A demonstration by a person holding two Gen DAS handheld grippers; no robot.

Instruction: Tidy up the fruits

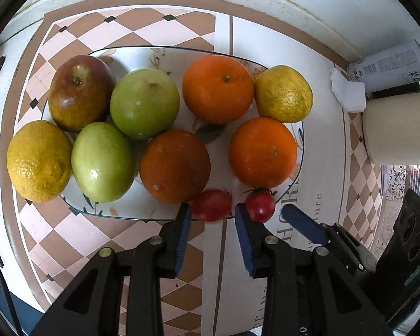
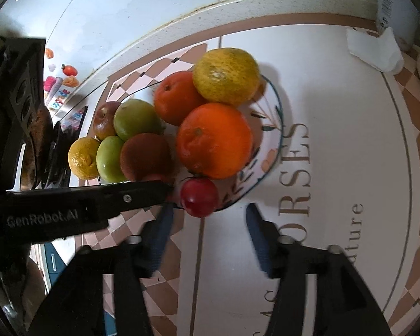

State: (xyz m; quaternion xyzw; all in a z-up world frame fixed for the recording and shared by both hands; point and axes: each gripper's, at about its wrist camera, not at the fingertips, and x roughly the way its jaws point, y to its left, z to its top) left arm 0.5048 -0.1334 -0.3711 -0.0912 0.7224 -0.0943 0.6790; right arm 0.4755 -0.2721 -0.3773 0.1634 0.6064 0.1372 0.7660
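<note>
A patterned plate holds several oranges, two green apples, a red-brown apple, two yellow citrus fruits and two small red fruits at its near edge. My left gripper is open, its jaws on either side of one small red fruit. The other small red fruit lies just right of it. In the right wrist view my right gripper is open just below that red fruit at the plate's rim. The left gripper's finger crosses in from the left.
The plate rests on a checkered mat on a round table. At the right stand a white paper roll, a crumpled tissue and a lying can. A wall runs behind the table.
</note>
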